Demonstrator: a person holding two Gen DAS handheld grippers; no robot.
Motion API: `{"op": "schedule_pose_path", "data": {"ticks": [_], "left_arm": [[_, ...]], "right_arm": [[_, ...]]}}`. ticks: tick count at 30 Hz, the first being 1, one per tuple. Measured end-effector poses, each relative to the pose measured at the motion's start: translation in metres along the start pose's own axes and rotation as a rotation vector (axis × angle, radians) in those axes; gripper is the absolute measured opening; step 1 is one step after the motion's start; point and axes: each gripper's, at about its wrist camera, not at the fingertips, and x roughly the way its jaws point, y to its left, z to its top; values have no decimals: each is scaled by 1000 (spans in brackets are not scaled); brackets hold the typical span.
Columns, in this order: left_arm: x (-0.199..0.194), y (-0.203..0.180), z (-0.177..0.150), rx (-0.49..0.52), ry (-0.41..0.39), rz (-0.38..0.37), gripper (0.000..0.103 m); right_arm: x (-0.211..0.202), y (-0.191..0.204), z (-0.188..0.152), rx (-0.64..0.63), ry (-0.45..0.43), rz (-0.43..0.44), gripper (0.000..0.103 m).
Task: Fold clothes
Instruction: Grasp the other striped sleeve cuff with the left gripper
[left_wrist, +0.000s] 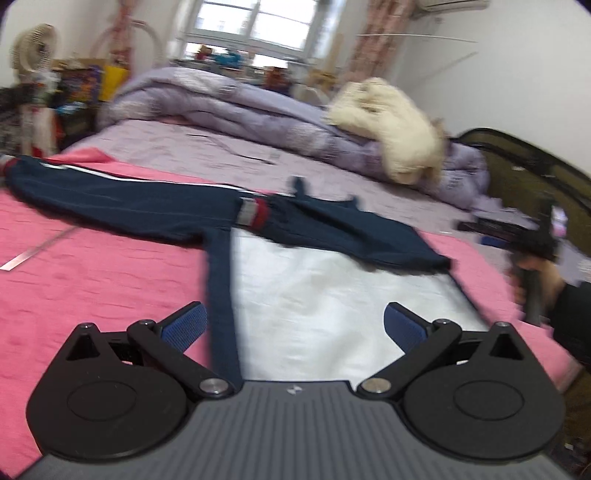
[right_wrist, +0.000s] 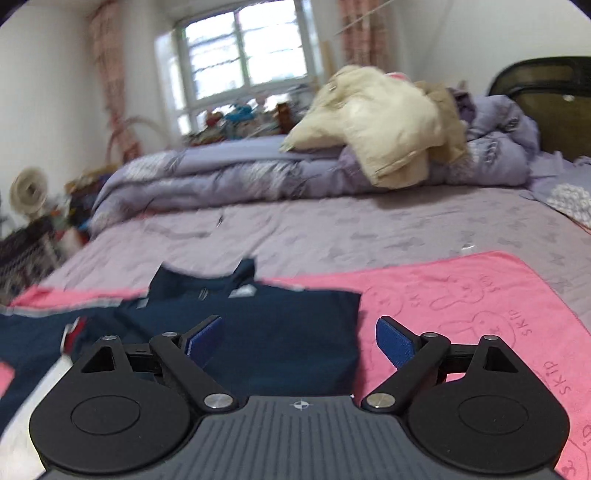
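The left gripper (left_wrist: 291, 326) gapes wide and empty; the navy jacket's (left_wrist: 332, 229) unfolded sleeve (left_wrist: 110, 201) stretches sideways ahead-left of it. The right gripper (right_wrist: 300, 345), also wide, hovers over the folded sleeve, so the left looks nearer.

One navy jacket (left_wrist: 122, 206), one pink towel (right_wrist: 461, 295), perhaps one cream coat (right_wrist: 388, 122).
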Motion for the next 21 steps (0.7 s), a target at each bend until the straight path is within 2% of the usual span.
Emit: {"op": "schedule_pose_path", "data": {"ticks": [3, 5, 7, 9, 11, 13, 16, 20, 21], "left_arm": [[3, 19, 8, -5, -18, 110, 103], [5, 38, 18, -8, -42, 174, 103], [11, 69, 37, -32, -74, 244, 103], [24, 111, 59, -94, -98, 312, 103], [38, 156, 80, -175, -121, 385, 103], [58, 205, 97, -284, -127, 462, 103], [87, 267, 113, -396, -140, 551, 102], [126, 333, 122, -536, -142, 609, 99], [133, 344, 122, -570, -133, 609, 91]], "right_arm": [[2, 21, -10, -69, 48, 39, 87], [-4, 30, -22, -101, 78, 131, 86], [-10, 42, -39, -161, 111, 188, 85], [-4, 53, -60, -234, 176, 176, 85], [8, 59, -86, -256, 248, 142, 86], [11, 62, -105, -241, 225, 119, 91], [11, 68, -107, -246, 213, 92, 97], [17, 65, -105, -230, 223, 92, 100], [19, 64, -105, -227, 226, 92, 101]]}}
